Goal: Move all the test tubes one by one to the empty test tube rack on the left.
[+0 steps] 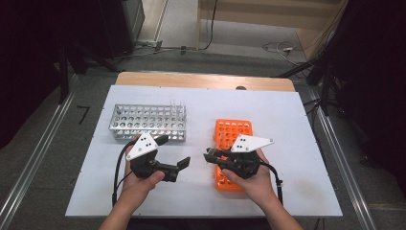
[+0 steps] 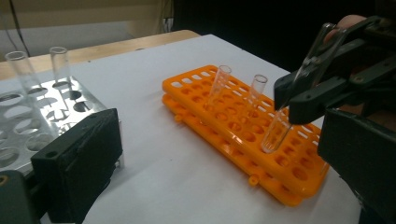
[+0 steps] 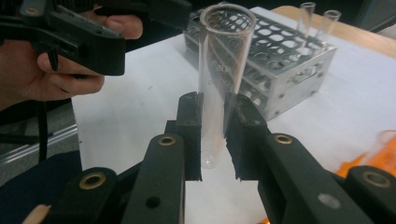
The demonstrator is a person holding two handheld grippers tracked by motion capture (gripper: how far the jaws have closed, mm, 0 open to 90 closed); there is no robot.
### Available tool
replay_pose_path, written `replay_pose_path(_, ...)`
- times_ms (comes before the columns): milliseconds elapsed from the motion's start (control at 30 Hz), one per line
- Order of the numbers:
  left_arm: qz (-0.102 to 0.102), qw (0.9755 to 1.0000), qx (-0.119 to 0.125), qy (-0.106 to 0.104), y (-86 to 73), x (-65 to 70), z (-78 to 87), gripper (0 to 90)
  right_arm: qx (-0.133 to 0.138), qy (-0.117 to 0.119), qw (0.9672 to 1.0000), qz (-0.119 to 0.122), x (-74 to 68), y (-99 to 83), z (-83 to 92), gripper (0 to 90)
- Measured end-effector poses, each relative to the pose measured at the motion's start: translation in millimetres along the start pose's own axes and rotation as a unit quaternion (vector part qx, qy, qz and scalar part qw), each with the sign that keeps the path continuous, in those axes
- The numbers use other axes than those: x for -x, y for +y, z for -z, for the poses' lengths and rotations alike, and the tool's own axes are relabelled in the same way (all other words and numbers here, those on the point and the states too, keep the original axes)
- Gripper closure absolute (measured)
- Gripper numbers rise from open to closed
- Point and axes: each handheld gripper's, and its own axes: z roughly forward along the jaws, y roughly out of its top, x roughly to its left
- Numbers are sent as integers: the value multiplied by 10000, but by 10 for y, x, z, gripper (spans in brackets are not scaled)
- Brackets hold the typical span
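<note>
My right gripper (image 1: 209,157) (image 3: 214,135) is shut on a clear test tube (image 3: 219,84) (image 2: 280,128), which is held slightly tilted. The tube's rounded lower end hangs right at the top plate of the orange rack (image 1: 233,132) (image 2: 243,135); I cannot tell whether it has entered a hole. Two more clear tubes (image 2: 219,84) stand in that rack's far rows. My left gripper (image 1: 172,152) (image 2: 219,140) stands open and holds nothing, between the two racks and just left of the right gripper.
A metal rack (image 1: 148,122) (image 3: 280,70) (image 2: 28,112) sits at the left of the white sheet (image 1: 287,120), with two tubes (image 1: 177,103) (image 3: 317,21) upright in its far right corner. The left hand (image 3: 42,70) holds its gripper close by.
</note>
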Motion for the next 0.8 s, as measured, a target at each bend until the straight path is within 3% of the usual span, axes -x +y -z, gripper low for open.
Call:
replay_pose_path(133, -95, 9994, -29, -337, 7, 69, -21, 40, -89, 85, 9999, 51, -67, -5, -77, 736)
replay_pose_path(300, -286, 9977, -92, -604, 17, 191, -66, 132, -191, 159, 9996, 94, -121, -30, -162, 736)
replay_pose_path(367, -269, 9973, -82, -684, 12, 219, -87, 173, -238, 180, 9995, 119, -136, -38, -191, 736)
replay_pose_path(667, -359, 9965, 35, -758, 14, 265, -82, 511, -358, 306, 9987, 174, -208, -49, -279, 736)
replay_pose_path(800, -479, 9961, 7, -737, 6, 292, -89, 610, -413, 385, 9981, 234, -244, -48, -312, 737)
